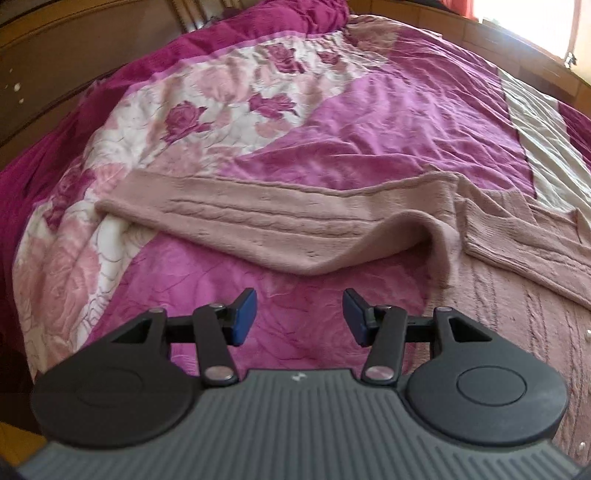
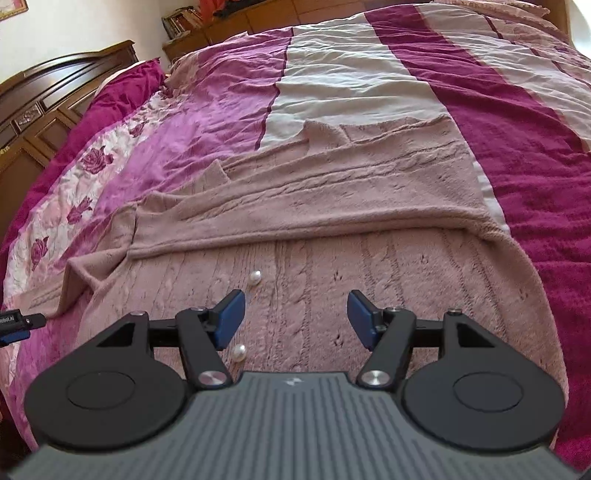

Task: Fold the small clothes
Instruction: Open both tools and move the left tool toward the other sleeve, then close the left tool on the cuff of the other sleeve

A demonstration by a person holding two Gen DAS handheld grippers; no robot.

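Note:
A dusty-pink cable-knit cardigan point(image 2: 332, 206) with pearl buttons point(image 2: 255, 277) lies spread on the bed. One sleeve is folded across its body in the right wrist view. Its other sleeve point(image 1: 258, 218) stretches out to the left over the bedspread in the left wrist view. My left gripper point(image 1: 299, 317) hovers open over bare bedspread just short of that sleeve, nothing between its blue pads. My right gripper point(image 2: 295, 317) hangs open above the cardigan's front near the button line, also holding nothing. The tip of the left gripper shows at the left edge of the right wrist view.
The bed carries a magenta, pink and white bedspread point(image 2: 517, 147) with a rose-print band point(image 1: 207, 110). A dark wooden headboard point(image 2: 48, 103) and a shelf with books point(image 2: 184, 22) stand beyond the bed. A bright window point(image 1: 535, 22) lies at the far right.

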